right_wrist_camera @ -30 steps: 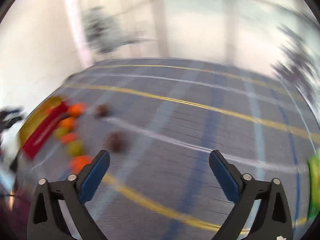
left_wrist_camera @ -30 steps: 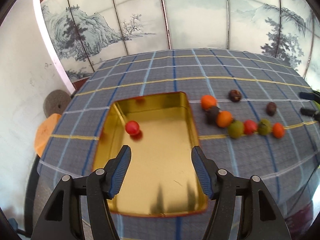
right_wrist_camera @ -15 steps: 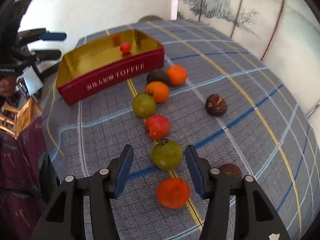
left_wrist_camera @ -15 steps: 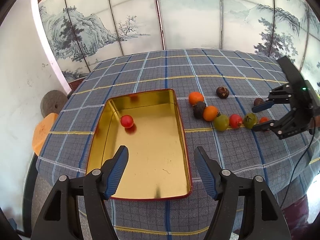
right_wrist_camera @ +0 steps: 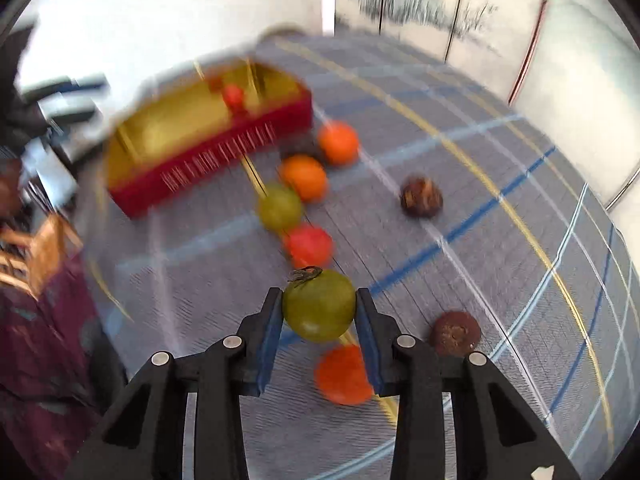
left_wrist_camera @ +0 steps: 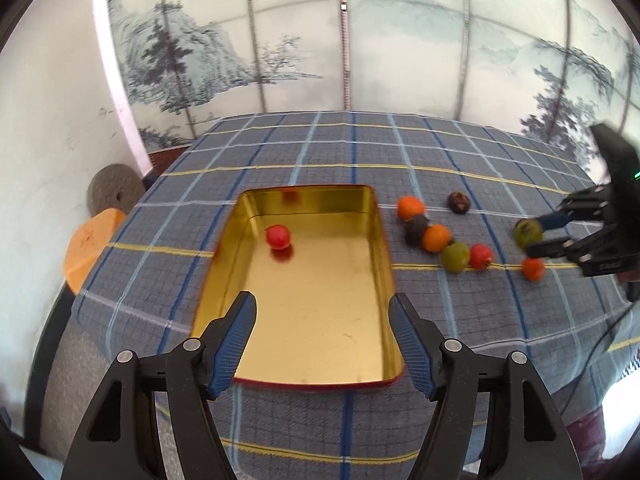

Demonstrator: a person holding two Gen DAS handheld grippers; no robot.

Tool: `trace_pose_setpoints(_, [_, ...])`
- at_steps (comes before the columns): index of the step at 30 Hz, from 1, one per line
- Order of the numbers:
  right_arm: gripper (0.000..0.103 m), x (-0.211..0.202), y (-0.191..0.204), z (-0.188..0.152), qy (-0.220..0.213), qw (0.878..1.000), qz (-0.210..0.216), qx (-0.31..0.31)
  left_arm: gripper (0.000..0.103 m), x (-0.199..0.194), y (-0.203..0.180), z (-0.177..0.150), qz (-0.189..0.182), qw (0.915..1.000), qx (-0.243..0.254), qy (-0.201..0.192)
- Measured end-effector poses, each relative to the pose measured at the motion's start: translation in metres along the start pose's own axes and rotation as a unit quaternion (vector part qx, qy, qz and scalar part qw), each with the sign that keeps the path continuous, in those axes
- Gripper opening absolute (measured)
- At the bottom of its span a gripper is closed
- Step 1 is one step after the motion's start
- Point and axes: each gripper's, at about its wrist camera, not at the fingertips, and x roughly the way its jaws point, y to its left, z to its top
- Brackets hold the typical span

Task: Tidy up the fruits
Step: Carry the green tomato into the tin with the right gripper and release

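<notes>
My right gripper (right_wrist_camera: 319, 312) is shut on a green tomato (right_wrist_camera: 320, 306) and holds it just above the cloth; it also shows in the left wrist view (left_wrist_camera: 528, 232). A gold tin with red sides (left_wrist_camera: 316, 320) holds one red tomato (left_wrist_camera: 278, 237). My left gripper (left_wrist_camera: 322, 332) is open and empty above the tin's near end. On the cloth lie several fruits: an orange one (right_wrist_camera: 339, 143), another orange one (right_wrist_camera: 304, 178), a green one (right_wrist_camera: 279, 208), a red one (right_wrist_camera: 309, 245), an orange-red one (right_wrist_camera: 342, 374) and two dark brown ones (right_wrist_camera: 421, 196) (right_wrist_camera: 455, 332).
The table wears a blue plaid cloth (left_wrist_camera: 352, 152). A painted folding screen (left_wrist_camera: 344, 52) stands behind it. An orange stool (left_wrist_camera: 88, 244) and a grey disc (left_wrist_camera: 116, 192) sit off the table's left edge. A cable (left_wrist_camera: 600, 344) hangs at the right edge.
My right gripper has moved forward, closed on the green tomato and lifted it slightly. My left gripper stays open over the tin, drawn back a little.
</notes>
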Motion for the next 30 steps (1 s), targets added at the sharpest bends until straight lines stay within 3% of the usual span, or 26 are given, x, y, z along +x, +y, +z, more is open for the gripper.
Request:
trace_pose_setpoints(5, [0.033,-0.005,0.041,0.058,-0.044,0.998,0.044,-0.031,0.069,-0.002,0.013,-0.002,0.017,0.9997,-0.019,-0.002])
trace_pose_setpoints(12, [0.034,0.070,0.068,0.129,-0.013,0.998,0.062,-0.030,0.071,-0.003,0.031,-0.006,0.051,0.9983,-0.028,0.000])
trace_pose_setpoints(21, [0.034,0.143,0.075,0.156,0.040,0.999,0.032,-0.017,0.074,0.001,0.051,-0.015,0.078,0.9965,-0.030,0.004])
trace_pose_setpoints(30, [0.035,0.173,0.067,0.162,0.064,0.998,0.011,0.015,0.074,0.013,0.062,-0.024,0.080,0.9958,-0.039,0.022])
